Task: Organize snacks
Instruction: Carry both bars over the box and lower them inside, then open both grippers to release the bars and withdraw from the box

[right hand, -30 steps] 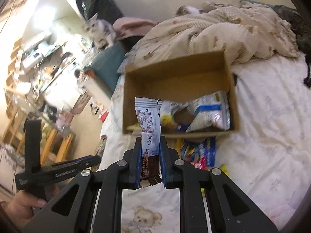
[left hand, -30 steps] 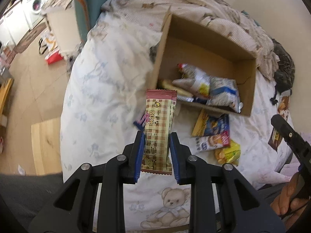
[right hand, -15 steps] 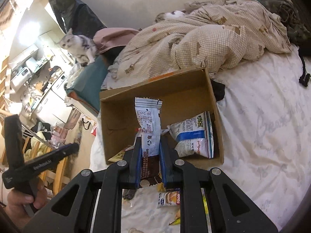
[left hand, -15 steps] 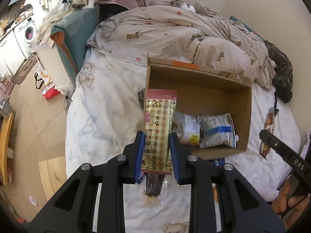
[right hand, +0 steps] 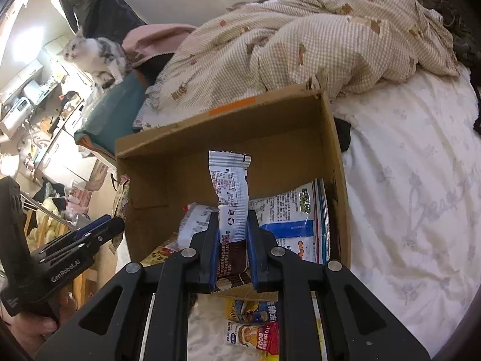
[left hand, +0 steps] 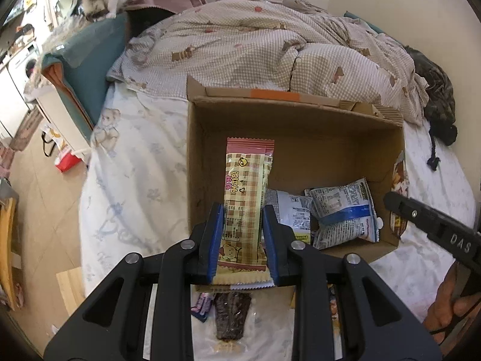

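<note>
My left gripper (left hand: 243,234) is shut on a long plaid snack bar (left hand: 245,198) with a pink top, held over the near left part of an open cardboard box (left hand: 300,126). My right gripper (right hand: 233,240) is shut on a white and brown snack packet (right hand: 231,186), held over the box (right hand: 270,120) near its front wall. Inside the box lie white and blue snack bags (left hand: 342,213), also seen in the right wrist view (right hand: 296,216). Loose snacks lie on the sheet in front of the box, a dark bar (left hand: 231,313) and colourful packets (right hand: 255,328).
The box stands on a bed with a white sheet (left hand: 135,180) and a rumpled checked quilt (left hand: 255,45) behind it. A cat (right hand: 96,57) stands on a teal cushion at the bed's left. The floor (left hand: 39,204) lies to the left.
Both grippers have moved forward with their snacks, from in front of the box to over its opening. The box now looks nearer and larger in both views.
</note>
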A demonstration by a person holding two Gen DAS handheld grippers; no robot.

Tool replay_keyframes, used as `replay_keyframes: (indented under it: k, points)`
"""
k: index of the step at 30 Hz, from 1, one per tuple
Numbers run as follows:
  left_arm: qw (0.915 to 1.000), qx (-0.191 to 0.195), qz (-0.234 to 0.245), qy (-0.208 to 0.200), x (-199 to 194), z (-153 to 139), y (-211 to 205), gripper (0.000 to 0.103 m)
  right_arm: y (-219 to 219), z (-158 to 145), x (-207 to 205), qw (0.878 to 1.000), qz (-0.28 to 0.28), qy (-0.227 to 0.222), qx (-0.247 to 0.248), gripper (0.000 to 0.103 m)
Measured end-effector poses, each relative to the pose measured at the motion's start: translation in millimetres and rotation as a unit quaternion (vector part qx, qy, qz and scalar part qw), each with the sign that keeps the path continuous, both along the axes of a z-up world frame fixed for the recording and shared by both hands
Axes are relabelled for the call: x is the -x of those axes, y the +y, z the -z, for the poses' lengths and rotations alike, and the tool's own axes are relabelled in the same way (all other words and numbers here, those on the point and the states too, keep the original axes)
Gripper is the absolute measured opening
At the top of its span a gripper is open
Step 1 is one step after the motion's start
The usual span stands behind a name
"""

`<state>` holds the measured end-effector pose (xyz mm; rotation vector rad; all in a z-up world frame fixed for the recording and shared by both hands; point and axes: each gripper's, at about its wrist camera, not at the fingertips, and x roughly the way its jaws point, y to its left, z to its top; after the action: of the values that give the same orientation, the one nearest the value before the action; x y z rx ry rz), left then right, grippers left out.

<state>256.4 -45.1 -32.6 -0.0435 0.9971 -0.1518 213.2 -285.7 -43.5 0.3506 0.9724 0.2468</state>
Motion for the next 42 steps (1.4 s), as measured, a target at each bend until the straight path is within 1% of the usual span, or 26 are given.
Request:
replay_keyframes:
  k: [3,5,7,10,13,18,20,22,23,25,26,28,29,30,31,33,36,42]
  points:
    - [0.9998,0.011,0.002,-0.014,-3,8,-1,0.023,7,7,-1,1.000,-0.011,0.010,0.010,0.017]
    - [0.9996,0.004,0.012,-0.023,-3,11,-4,0.023,11,11,-2,1.000,-0.020,0.017,0.010,0.017]
    - [0.9996,0.003,0.016,-0.021,-5,12,-6,0.023,15,14,-3,0.999,-0.026,0.019,0.012,0.017]
    - [0.9997,0.022,0.009,-0.011,-7,15,-3,0.023,17,21,-5,0.999,-0.029,0.029,0.014,0.017]
    - [0.9997,0.025,0.005,-0.006,-8,17,-1,0.023,15,26,-6,0.999,-0.024,0.040,0.009,0.018]
    - [0.9997,0.021,0.008,-0.008,-7,17,-1,0.023,9,34,-11,0.998,-0.013,0.057,-0.013,0.019]
    - [0.9997,0.022,0.007,-0.010,-6,16,-1,0.023,8,33,-12,0.998,-0.012,0.053,-0.020,0.020]
    - [0.9996,0.025,0.007,-0.011,-5,15,-1,0.023,6,31,-13,0.998,-0.009,0.050,-0.037,0.021]
    - [0.9995,0.027,0.007,-0.013,-4,13,0,0.023,2,30,-13,0.997,-0.004,0.049,-0.054,0.021]
    - [0.9993,0.033,0.004,-0.020,-2,10,1,0.024,-1,29,-12,0.997,0.001,0.047,-0.067,0.022]
    - [0.9991,0.035,0.006,-0.022,-2,9,1,0.028,-3,28,-12,0.997,0.005,0.045,-0.065,0.024]
    - [0.9990,0.034,0.005,-0.028,0,7,0,0.055,-4,26,-11,0.997,0.011,0.040,-0.058,0.041]
    - [0.9988,0.035,0.003,-0.035,1,5,0,0.060,-4,25,-11,0.998,0.015,0.038,-0.056,0.066]
    - [0.9986,0.033,0.002,-0.041,2,3,-1,0.067,-6,24,-9,0.998,0.024,0.032,-0.053,0.081]
    - [0.9987,0.030,0.002,-0.042,2,2,-1,0.077,-6,23,-8,0.998,0.027,0.028,-0.050,0.082]
    - [0.9988,0.024,0.003,-0.043,2,0,-2,0.086,-6,22,-8,0.998,0.023,0.028,-0.047,0.082]
    - [0.9983,0.018,0.005,-0.055,4,-3,-2,0.086,-9,23,-9,0.998,0.027,0.032,-0.051,0.082]
    - [0.9983,0.024,0.002,-0.053,4,-2,1,0.086,-7,22,-9,0.998,0.022,0.030,-0.044,0.082]
